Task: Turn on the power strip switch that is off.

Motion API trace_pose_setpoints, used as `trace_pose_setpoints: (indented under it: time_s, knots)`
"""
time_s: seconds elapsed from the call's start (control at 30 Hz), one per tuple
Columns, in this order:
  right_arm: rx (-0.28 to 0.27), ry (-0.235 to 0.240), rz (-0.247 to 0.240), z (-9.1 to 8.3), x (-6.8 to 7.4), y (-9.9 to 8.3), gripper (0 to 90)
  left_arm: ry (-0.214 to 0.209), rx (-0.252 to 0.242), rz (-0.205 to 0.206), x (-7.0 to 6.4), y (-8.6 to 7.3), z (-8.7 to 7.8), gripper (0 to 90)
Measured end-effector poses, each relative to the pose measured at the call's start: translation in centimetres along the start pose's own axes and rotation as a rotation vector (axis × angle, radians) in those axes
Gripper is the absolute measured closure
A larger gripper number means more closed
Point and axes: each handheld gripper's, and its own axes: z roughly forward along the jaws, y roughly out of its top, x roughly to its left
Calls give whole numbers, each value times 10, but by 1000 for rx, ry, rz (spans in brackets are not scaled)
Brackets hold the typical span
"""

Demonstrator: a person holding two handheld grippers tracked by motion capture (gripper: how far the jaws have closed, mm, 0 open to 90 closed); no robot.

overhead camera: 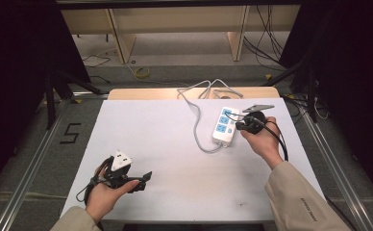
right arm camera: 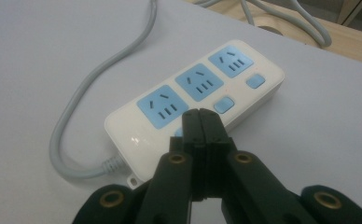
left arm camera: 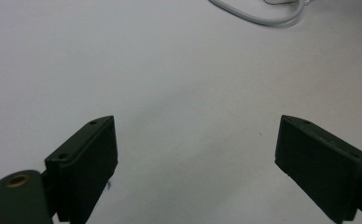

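My high view sits above the near edge of the table (overhead camera: 175, 159), looking forward and down, so the power strip (overhead camera: 225, 126) lands right of center. My right gripper view is right up on that strip (right arm camera: 193, 107), looking down over its near end. My left gripper view stays low, well short of it, aimed toward its grey cord (left arm camera: 263, 16).

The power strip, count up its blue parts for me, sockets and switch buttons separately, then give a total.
On the power strip, by the right gripper view:
Blue sockets: 3
Blue switch buttons in plain sight: 2
Total: 5
A blue sliver behind the shut right gripper may be a third button; I cannot tell.
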Motion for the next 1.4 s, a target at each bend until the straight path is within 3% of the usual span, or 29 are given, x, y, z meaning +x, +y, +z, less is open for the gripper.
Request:
trace_pose_setpoints:
  time_s: [1.4]
  knots:
    - [78,-1,-18,26,6,12,900,3,8,3,0,0,0,128]
